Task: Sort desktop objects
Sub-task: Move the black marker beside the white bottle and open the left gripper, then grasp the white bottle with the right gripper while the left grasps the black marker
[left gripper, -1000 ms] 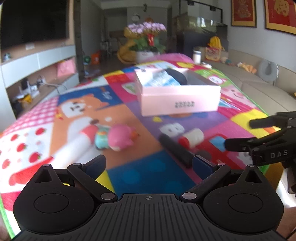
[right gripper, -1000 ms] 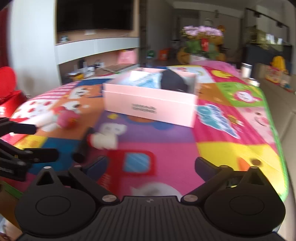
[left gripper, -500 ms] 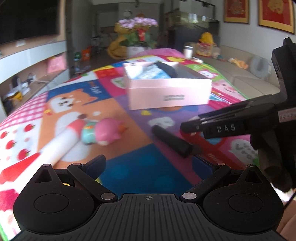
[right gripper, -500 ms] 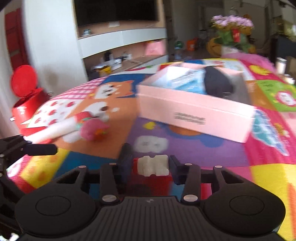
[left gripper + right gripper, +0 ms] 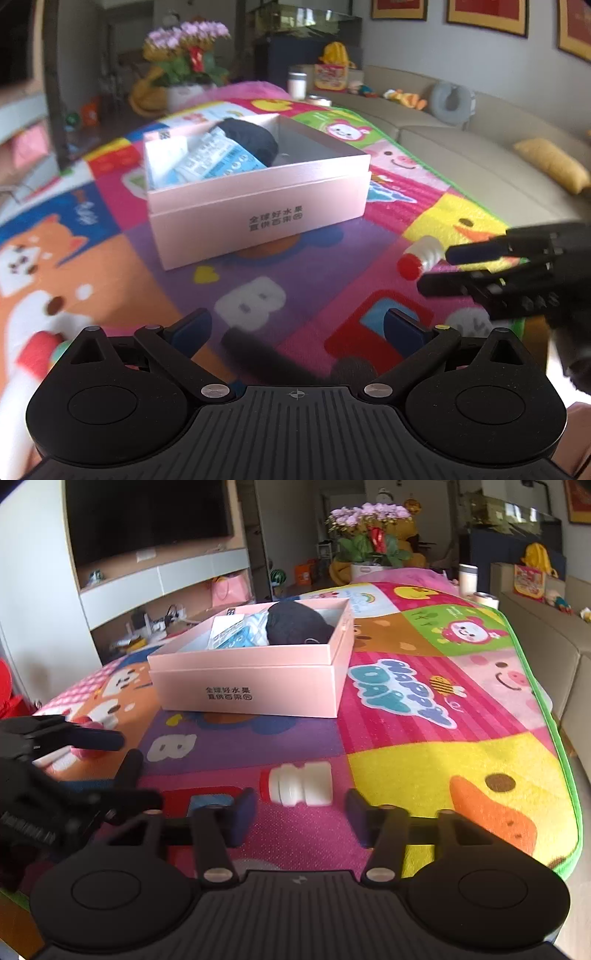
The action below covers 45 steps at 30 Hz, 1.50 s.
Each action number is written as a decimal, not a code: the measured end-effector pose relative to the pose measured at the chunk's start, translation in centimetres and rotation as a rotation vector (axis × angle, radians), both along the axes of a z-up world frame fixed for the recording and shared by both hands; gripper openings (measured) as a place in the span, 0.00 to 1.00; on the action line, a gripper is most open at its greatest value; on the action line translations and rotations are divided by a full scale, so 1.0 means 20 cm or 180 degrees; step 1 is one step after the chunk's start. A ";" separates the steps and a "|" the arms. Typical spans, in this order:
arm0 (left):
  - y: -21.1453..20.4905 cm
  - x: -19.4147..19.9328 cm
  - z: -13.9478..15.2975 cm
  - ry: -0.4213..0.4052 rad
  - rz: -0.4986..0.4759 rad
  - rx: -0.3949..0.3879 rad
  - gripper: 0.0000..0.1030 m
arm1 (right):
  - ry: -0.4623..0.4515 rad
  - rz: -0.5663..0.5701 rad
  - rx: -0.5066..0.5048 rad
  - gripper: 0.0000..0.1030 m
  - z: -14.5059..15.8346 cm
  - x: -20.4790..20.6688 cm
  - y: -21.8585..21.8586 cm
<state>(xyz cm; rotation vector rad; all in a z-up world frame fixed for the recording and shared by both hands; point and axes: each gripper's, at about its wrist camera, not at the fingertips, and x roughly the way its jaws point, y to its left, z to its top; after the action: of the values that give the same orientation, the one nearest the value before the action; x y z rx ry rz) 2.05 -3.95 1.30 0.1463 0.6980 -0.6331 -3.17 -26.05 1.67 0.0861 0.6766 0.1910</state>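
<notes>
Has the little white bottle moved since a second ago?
Yes. The white bottle now lies right of the black stick, farther apart, toward the yellow duck patch.

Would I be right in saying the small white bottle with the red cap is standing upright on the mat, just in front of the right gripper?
Not quite: the small white bottle is lying on its side, not standing, on the mat in front of the right gripper, whose jaws are opening. The right wrist view shows it.

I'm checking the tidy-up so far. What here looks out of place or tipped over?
The small white bottle with a red cap lies on its side on the play mat, outside the pink box. The right gripper, jaws opening, sits just short of it.
</notes>
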 end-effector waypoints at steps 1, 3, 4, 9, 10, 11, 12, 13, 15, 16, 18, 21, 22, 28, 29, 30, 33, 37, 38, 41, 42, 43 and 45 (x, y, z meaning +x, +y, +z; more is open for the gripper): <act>0.01 0.02 -0.01 0.0074 -0.0029 -0.0055 0.99 | -0.0013 -0.0018 0.0025 0.69 0.00 -0.01 0.00; 0.03 0.02 -0.01 0.0156 -0.0096 -0.0146 0.99 | -0.0026 -0.0018 0.0016 0.72 -0.01 -0.02 -0.01; 0.04 0.01 -0.01 0.0175 -0.0136 -0.0180 0.99 | -0.0037 -0.0021 -0.0005 0.73 -0.01 -0.03 -0.01; 0.06 -0.18 -0.01 0.0275 -0.0143 -0.0175 0.99 | -0.0069 -0.0052 -0.0041 0.84 -0.03 -0.04 -0.02; 0.06 -0.22 -0.01 0.0290 -0.0129 -0.0175 0.99 | -0.0080 -0.0044 -0.0048 0.86 -0.03 -0.04 -0.01; 0.07 -0.26 -0.01 0.0289 -0.0112 -0.0172 0.99 | -0.0091 -0.0038 -0.0070 0.87 -0.03 -0.04 -0.01; 0.07 -0.29 -0.01 0.0279 -0.0087 -0.0164 1.00 | -0.0102 -0.0031 -0.0102 0.89 -0.04 -0.04 0.01; 0.08 -0.33 0.00 0.0256 -0.0050 -0.0151 1.00 | -0.0116 -0.0020 -0.0138 0.91 -0.04 -0.04 0.02; 0.07 -0.39 0.00 0.0168 0.0116 -0.0051 1.00 | -0.0149 -0.0012 -0.0240 0.94 -0.06 -0.04 0.05; 0.07 -0.41 0.00 0.0124 0.0211 0.0012 1.00 | -0.0166 -0.0009 -0.0304 0.94 -0.06 -0.05 0.06; 0.06 -0.43 -0.02 0.0102 0.0364 0.0081 1.00 | -0.0171 0.0008 -0.0348 0.94 -0.06 -0.05 0.08; 0.06 -0.44 -0.03 0.0074 0.0466 0.0106 1.00 | -0.0160 0.0001 -0.0324 0.95 -0.06 -0.05 0.07; 0.06 -0.44 -0.03 0.0058 0.0458 0.0130 1.00 | -0.0160 0.0000 -0.0331 0.95 -0.06 -0.05 0.07; 0.07 -0.44 -0.03 0.0017 0.0358 0.0135 0.93 | -0.0149 -0.0010 -0.0384 0.95 -0.06 -0.05 0.08; 0.07 -0.44 -0.03 0.0006 0.0363 0.0123 0.89 | -0.0140 -0.0010 -0.0391 0.95 -0.06 -0.05 0.08; 0.07 -0.45 -0.03 -0.0009 0.0357 0.0111 0.81 | -0.0130 -0.0010 -0.0397 0.95 -0.06 -0.04 0.08; 0.08 -0.45 -0.02 -0.0013 0.0380 0.0074 0.79 | -0.0093 0.0015 -0.0390 0.95 -0.05 -0.04 0.09; 0.08 -0.47 -0.02 -0.0033 0.0401 0.0069 0.79 | -0.0104 0.0056 -0.0438 0.95 -0.03 -0.03 0.10; 0.08 -0.48 -0.02 -0.0031 0.0409 0.0061 0.79 | -0.0112 0.0054 -0.0454 0.95 -0.03 -0.02 0.11; 0.11 -0.49 -0.01 -0.0033 0.0473 0.0041 0.79 | -0.0094 0.0035 -0.0479 0.89 -0.01 0.02 0.12; 0.12 -0.50 -0.01 -0.0034 0.0504 0.0033 0.79 | -0.0084 0.0030 -0.0490 0.86 0.00 0.04 0.13; 0.13 -0.50 0.00 -0.0040 0.0535 0.0024 0.79 | -0.0069 0.0025 -0.0501 0.81 0.00 0.06 0.13; 0.15 -0.51 0.00 -0.0059 0.0586 0.0013 0.79 | -0.0017 0.0011 -0.0493 0.72 0.00 0.10 0.14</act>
<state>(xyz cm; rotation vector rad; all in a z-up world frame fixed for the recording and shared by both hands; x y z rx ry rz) -8.20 -0.96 1.38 0.0904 0.6861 -0.4538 -1.11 -23.27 1.76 -0.0640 0.6842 0.1414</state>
